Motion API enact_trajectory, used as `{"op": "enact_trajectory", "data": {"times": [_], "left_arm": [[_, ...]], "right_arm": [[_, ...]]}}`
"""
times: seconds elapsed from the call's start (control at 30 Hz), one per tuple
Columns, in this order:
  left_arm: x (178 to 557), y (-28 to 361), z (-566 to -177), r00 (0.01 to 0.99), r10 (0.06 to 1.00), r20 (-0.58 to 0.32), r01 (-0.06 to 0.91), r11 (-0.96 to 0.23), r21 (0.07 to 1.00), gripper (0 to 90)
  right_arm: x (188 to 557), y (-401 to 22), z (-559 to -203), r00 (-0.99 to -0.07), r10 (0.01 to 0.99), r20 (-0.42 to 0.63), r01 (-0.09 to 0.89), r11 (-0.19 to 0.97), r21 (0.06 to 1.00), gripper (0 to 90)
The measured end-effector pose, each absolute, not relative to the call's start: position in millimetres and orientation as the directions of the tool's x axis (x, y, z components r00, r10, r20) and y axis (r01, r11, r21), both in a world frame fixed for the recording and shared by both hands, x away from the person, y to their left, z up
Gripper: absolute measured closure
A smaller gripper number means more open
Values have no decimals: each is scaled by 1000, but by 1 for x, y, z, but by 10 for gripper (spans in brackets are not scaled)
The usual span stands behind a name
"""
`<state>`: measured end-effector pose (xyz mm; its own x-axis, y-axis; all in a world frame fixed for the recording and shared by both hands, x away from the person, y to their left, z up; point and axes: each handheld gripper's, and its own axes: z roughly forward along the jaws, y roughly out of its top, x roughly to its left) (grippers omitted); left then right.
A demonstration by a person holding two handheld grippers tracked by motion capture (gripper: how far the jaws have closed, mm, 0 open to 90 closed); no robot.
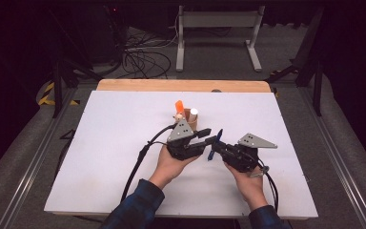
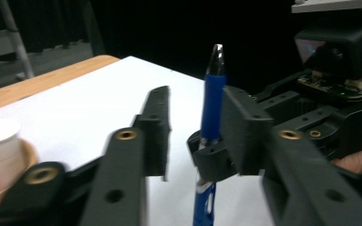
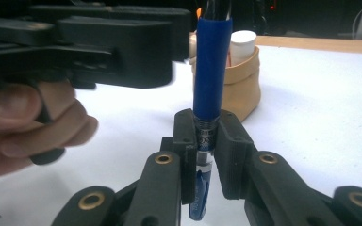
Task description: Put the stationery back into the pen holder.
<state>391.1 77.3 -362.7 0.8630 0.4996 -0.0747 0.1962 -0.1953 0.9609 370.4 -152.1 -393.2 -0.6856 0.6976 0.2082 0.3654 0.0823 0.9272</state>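
On the left, the left gripper (image 1: 208, 137) has its jaws parted, one on each side of the pen's (image 2: 213, 101) blue cap without pressing on it. To its right, the right gripper (image 3: 202, 157) is clamped tight on the pen's clear barrel, holding it upright above the white table (image 1: 124, 143), between the two hands. Print on the barrel is too small to read. Beyond stands a tan cup (image 3: 242, 87) with a white tube (image 3: 242, 44) in it.
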Motion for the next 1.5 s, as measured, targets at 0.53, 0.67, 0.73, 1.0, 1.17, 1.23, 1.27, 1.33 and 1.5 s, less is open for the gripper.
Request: {"op": "enact_trajectory", "data": {"times": [0.53, 0.67, 0.73, 1.0, 1.17, 1.23, 1.27, 1.33, 1.5], "left_arm": [[389, 121, -353, 813, 582, -10, 183, -240, 953, 350], [388, 131, -353, 798, 603, -9, 195, -243, 950, 272], [387, 136, -353, 796, 605, -3, 192, -248, 949, 256], [380, 160, -355, 773, 634, 22, 178, -250, 952, 191], [376, 175, -359, 762, 648, 10, 189, -237, 953, 173], [375, 180, -360, 755, 656, 7, 191, -231, 954, 163], [375, 182, -360, 754, 656, 6, 191, -229, 954, 158], [374, 187, -361, 749, 662, 9, 190, -228, 955, 154], [371, 194, -362, 731, 681, 46, 168, -246, 954, 136]], "right_arm": [[377, -135, -379, -682, 726, 90, 297, 163, 941, 804], [379, -134, -373, -678, 731, 77, 286, 166, 944, 804], [380, -134, -370, -675, 734, 69, 278, 166, 946, 804], [386, -129, -360, -670, 741, 44, 257, 176, 950, 804], [391, -124, -352, -667, 745, 18, 239, 190, 952, 804], [393, -123, -350, -666, 746, 14, 230, 188, 955, 804], [394, -122, -348, -664, 747, 12, 228, 188, 955, 804], [396, -120, -345, -663, 748, 9, 222, 185, 957, 804], [401, -115, -339, -658, 753, -7, 195, 179, 964, 804]]}}
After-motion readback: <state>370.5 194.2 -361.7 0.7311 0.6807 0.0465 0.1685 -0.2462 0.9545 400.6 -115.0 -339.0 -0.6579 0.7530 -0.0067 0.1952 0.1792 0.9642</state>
